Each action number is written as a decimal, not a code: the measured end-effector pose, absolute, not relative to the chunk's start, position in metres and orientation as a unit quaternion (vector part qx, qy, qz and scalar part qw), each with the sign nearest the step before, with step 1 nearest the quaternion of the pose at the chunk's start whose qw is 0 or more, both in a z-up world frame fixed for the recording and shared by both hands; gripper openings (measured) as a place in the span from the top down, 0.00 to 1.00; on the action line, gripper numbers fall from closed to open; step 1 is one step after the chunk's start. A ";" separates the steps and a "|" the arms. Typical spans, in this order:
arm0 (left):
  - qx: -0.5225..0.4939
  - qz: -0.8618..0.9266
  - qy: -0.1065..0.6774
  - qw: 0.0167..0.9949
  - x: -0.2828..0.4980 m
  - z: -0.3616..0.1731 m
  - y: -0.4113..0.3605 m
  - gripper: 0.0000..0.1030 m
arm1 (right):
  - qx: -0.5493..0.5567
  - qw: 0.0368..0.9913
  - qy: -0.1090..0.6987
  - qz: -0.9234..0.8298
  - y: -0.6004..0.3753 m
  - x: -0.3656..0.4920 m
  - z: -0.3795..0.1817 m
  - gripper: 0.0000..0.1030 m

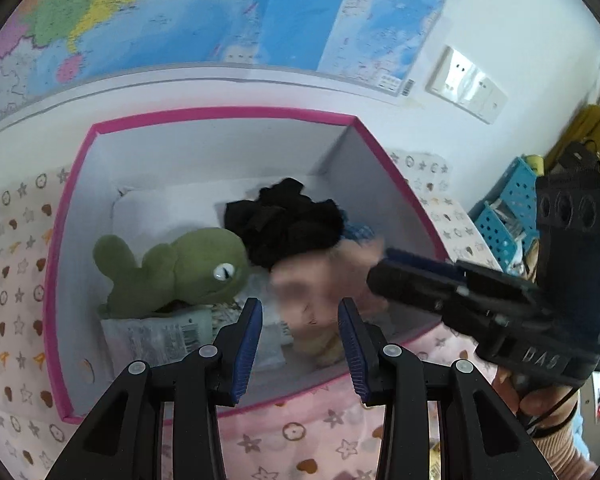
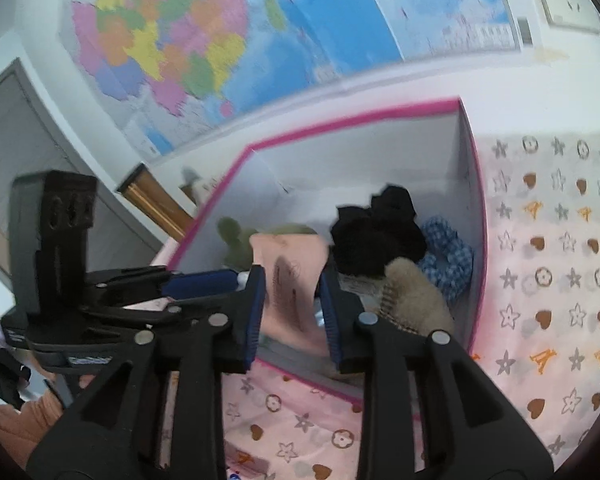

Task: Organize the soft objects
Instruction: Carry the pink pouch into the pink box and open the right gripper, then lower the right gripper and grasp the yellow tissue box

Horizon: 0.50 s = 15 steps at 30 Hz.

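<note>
A white box with a pink rim (image 1: 220, 114) (image 2: 340, 120) stands on a pink patterned cover. Inside it lie a green frog plush (image 1: 180, 272) (image 2: 236, 240), a black fabric bundle (image 1: 288, 224) (image 2: 376, 236), a blue checked scrunchie (image 2: 448, 256) and a beige fuzzy item (image 2: 416, 292). A pink cloth (image 1: 320, 284) (image 2: 292, 264) hangs blurred over the box's near side, between the fingers of my right gripper (image 2: 292, 312) (image 1: 384, 270); the jaws stand apart and the pads do not seem to press it. My left gripper (image 1: 302, 344) is open above the near rim, nothing between its fingers.
A printed packet (image 1: 160, 332) lies under the frog. The cover with stars and hearts (image 1: 300, 432) spreads around the box. A map (image 1: 180, 12) and a socket plate (image 1: 466, 86) are on the wall behind. Blue perforated baskets (image 1: 504, 208) stand at the right.
</note>
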<state>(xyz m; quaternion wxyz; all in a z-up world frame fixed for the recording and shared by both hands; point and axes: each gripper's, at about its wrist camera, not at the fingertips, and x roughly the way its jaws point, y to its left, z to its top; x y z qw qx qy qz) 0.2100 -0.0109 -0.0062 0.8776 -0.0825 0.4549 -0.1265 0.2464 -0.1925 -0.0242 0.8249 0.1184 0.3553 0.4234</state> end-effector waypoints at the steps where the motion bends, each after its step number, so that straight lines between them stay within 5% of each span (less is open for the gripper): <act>1: -0.083 -0.123 0.453 0.879 0.211 -0.006 -0.009 0.62 | 0.115 0.826 0.359 0.420 -0.191 0.247 -0.027 0.69; 15: -0.055 -0.164 0.388 0.905 0.142 0.016 -0.013 0.57 | 0.106 0.838 0.311 0.435 -0.229 0.195 -0.011 0.55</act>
